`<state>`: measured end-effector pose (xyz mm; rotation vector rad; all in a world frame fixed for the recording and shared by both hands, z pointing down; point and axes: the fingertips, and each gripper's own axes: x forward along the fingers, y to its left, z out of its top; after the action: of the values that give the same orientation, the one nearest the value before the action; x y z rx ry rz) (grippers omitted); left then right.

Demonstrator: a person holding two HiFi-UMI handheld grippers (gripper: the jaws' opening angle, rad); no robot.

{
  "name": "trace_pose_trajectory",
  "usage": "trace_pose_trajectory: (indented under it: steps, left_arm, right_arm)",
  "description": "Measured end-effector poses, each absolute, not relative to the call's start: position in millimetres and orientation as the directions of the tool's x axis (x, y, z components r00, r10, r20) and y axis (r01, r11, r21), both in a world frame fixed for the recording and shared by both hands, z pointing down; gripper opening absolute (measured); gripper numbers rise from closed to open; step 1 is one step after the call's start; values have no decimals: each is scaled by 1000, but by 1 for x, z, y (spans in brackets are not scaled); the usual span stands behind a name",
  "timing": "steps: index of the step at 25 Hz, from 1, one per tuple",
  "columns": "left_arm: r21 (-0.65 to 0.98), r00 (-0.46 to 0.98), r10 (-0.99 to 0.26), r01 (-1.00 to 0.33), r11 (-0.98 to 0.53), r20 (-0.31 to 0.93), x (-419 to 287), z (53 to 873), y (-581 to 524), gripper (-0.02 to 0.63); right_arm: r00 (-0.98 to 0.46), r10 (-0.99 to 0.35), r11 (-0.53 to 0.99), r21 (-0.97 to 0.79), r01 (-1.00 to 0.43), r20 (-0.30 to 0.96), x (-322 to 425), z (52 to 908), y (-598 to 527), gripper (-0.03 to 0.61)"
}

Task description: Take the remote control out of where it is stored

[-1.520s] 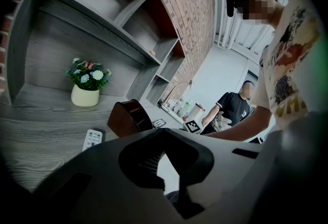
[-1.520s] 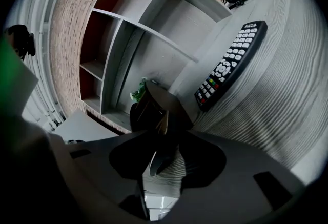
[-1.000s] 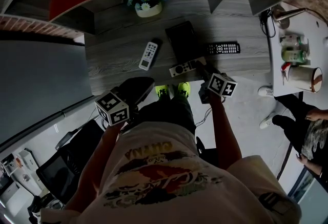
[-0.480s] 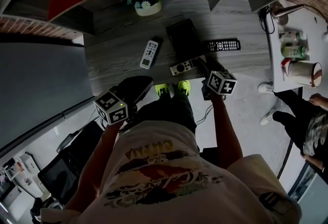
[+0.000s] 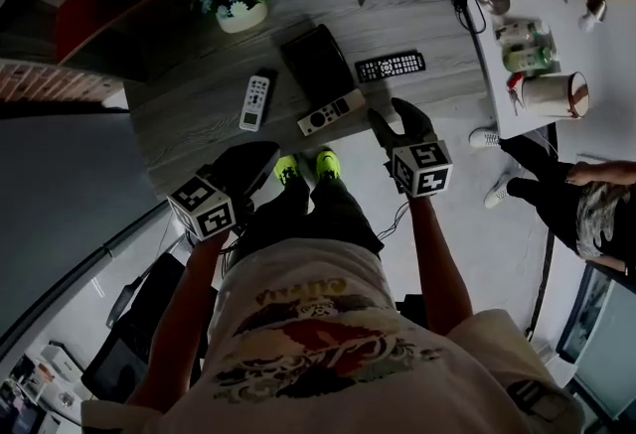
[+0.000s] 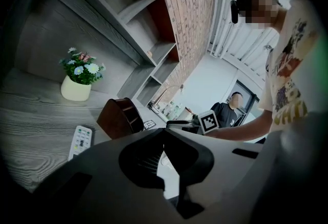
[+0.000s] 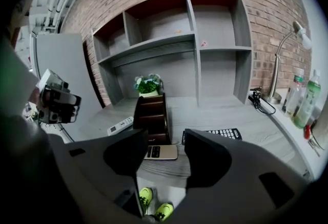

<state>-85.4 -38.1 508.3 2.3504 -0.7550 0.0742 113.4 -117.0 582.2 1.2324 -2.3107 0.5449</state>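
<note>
A pale flat remote control (image 5: 331, 112) lies on the grey desk (image 5: 189, 124) at its front edge, just in front of the dark brown holder box (image 5: 318, 65). In the right gripper view the same remote (image 7: 160, 151) rests flat before the holder (image 7: 152, 115). My right gripper (image 5: 396, 116) hangs off the desk's front, right of that remote; its jaws have just been opening and stand open (image 7: 165, 138) with nothing between them. A white remote (image 5: 256, 102) and a black remote (image 5: 391, 66) lie either side of the holder. My left gripper (image 5: 266, 154) is held near the desk front, shut and empty (image 6: 164, 133).
A flower pot (image 5: 243, 3) stands at the back of the desk under wall shelves (image 7: 195, 38). A white side table (image 5: 502, 89) at the right carries a lamp, bottles and a cup. A person (image 5: 586, 209) sits at the right. Yellow-green shoes (image 5: 303, 166) show below the desk edge.
My right gripper has risen and drawn clear of the pale remote's end, which stays flat on the desk. The left gripper has hardly moved.
</note>
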Motion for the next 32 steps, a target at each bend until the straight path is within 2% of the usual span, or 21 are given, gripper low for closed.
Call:
trace_pose_trajectory:
  steps: [1,5,7,16,26,32]
  left_arm:
    - [578,837,-499,-527,-623,226,-81,508,-38,0]
    - [596,843,-504,-507,-623,190,-69,510,-31,0]
    - [590,841,-510,-508,-627,183,-59,502,-26,0]
    - [562,815,-552,-543,-624,176,-12,485,17,0]
    - [584,745,-657,-587,-561,118,50,466,100,0]
    - [556,733,-664,-616,-558,145,84,460,156,0]
  right_arm:
    - [-508,-649,541,-127,-832,566,114,576,-109,215]
    - [-573,-595,611,-146,-778,564,112,560,-83,48]
    - [-598,-574,619,-182,-764,560,113,557,-70,16]
    - [-777,-404,793,-238,-560,482,93,534,-3,8]
    - [-854,-300,876,-232,-423,426,149,512,82,8]
    - [-890,-268,893,-252,-373,368,173,502,120,8]
